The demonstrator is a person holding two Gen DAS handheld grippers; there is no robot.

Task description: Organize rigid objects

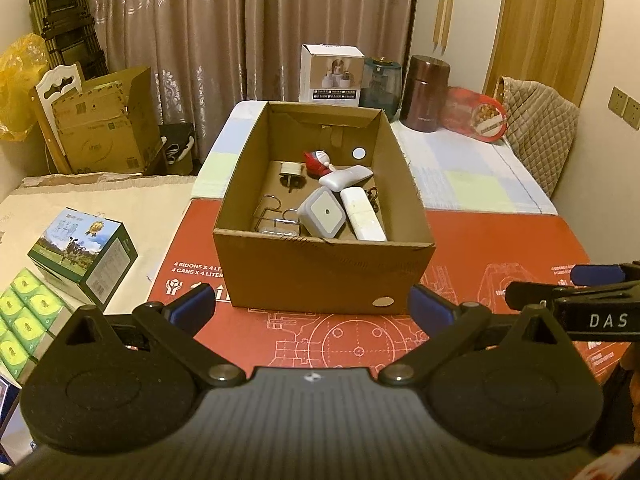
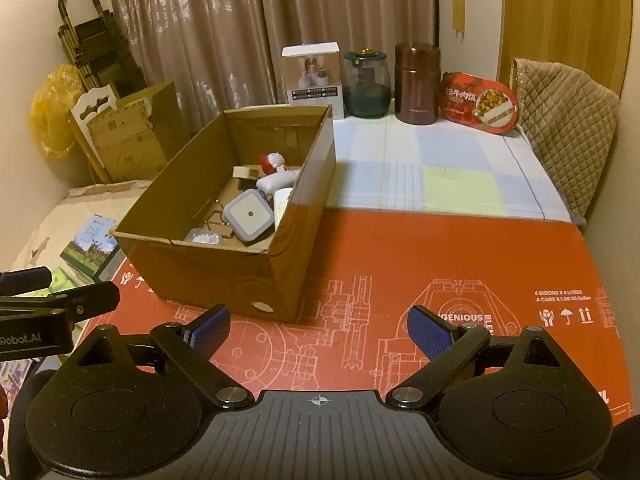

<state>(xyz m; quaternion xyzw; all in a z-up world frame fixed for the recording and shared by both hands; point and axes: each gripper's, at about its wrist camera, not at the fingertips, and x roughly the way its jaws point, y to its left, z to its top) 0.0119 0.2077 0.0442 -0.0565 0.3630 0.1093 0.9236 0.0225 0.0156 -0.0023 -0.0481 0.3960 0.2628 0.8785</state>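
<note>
Both claws released and empty: left claw (image 1: pixel 312 306), right claw (image 2: pixel 319 326); sorting apparently finished, cardboard box (image 1: pixel 324 268) filled; next, likely withdrawal.

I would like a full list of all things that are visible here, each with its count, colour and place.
cardboard box: 1, brown, open, on the red sheet
red sheet: 1, red with white drawings, under the box
square device: 1, grey and white, inside the box
white remote: 1, white, inside the box, right side
figurine: 1, red and white, inside the box, at the back
wire hooks: metal, count unclear, inside the box, left side
product carton: 1, white, behind the box
jar: 1, dark green, beside the carton
canister: 1, brown, right of the jar
food pack: 1, red, right of the canister
left gripper: 1, black, blue pads, jaws open, empty
right gripper: 1, black, blue pads, jaws open, empty
</note>
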